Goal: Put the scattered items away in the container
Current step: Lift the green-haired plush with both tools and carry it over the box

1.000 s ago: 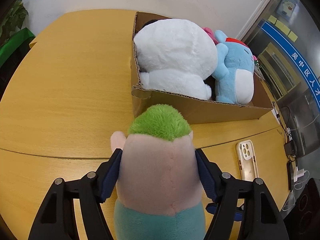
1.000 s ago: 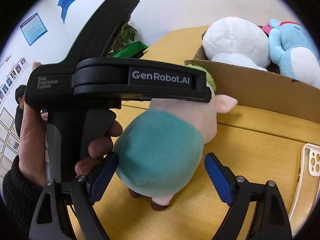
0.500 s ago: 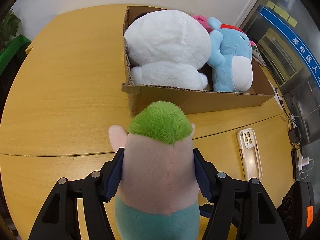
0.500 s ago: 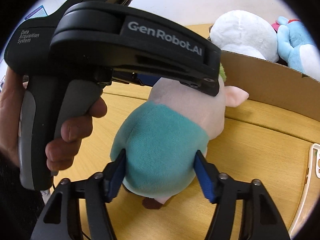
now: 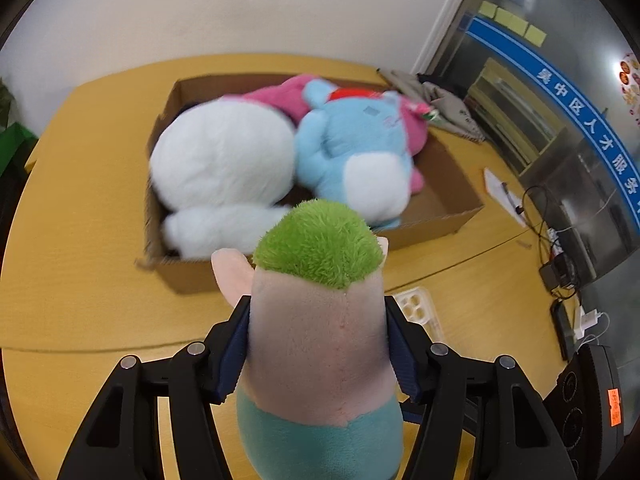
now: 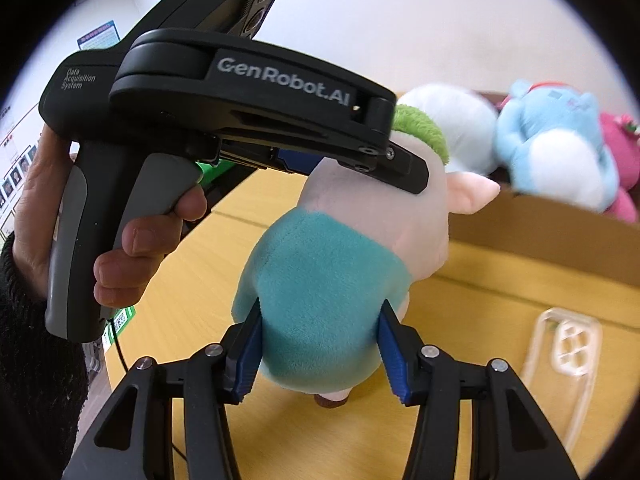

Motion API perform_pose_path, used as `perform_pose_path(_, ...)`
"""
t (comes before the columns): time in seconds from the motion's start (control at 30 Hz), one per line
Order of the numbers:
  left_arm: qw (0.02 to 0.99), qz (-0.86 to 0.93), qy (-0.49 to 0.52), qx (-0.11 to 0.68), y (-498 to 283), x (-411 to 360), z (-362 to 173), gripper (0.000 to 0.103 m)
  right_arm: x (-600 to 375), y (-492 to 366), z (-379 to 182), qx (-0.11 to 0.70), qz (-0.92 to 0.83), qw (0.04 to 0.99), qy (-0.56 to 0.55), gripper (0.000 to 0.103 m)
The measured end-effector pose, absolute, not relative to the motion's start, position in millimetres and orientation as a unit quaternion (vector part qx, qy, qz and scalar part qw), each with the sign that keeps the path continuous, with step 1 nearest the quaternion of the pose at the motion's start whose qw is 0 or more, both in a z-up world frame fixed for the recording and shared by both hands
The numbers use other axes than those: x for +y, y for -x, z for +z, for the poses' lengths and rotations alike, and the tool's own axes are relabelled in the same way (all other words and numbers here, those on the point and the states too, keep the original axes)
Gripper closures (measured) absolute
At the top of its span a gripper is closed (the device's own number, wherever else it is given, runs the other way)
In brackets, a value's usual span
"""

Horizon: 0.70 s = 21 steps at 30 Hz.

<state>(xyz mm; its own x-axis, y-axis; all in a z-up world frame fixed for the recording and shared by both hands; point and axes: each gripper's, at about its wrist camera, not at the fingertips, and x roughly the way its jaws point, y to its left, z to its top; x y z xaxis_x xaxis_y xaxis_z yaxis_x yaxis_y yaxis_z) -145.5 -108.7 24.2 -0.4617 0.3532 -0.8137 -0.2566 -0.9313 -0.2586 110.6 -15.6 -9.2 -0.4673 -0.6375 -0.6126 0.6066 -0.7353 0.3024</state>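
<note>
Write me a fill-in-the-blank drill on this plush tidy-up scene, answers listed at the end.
1. Both grippers clamp the plush toy with the ____ tuft.
2. The cardboard box holds white, pink and ____ plush toys.
3. The clear ____ case lies on the table.

Answers: green; blue; phone

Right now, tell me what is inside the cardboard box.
Cardboard box holds a white plush, a blue plush and a pink plush. The floor beneath them is covered.

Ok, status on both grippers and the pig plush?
Both grippers closing on pig plush. Plush short of box. Path clear; box crowded.
</note>
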Motion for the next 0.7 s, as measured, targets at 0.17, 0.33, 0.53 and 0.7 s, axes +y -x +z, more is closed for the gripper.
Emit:
perform_pose_path(0.17,0.200,0.867,0.454,-0.049,166.0,-61.4,61.9,0.037,29.6,-97.0,22.9,-0.001,-0.873,0.354,-0.335,0.052)
perform_pose_path(0.33,0.219,0.877,0.424,-0.051,190.6,-15.1,88.3,0.037,74.7,-72.4,50.1,0.012,-0.889,0.334,-0.312,0.052)
perform_pose_path(0.53,0.245,0.875,0.414,-0.047,229.9,28.8,101.0,0.037,112.6,-49.8,66.2,0.024,-0.903,0.310,-0.296,0.052)
perform_pose_path(0.7,0.259,0.873,0.411,-0.048,277.3,61.1,95.7,0.037,143.7,-12.9,65.6,0.029,-0.909,0.296,-0.292,0.052)
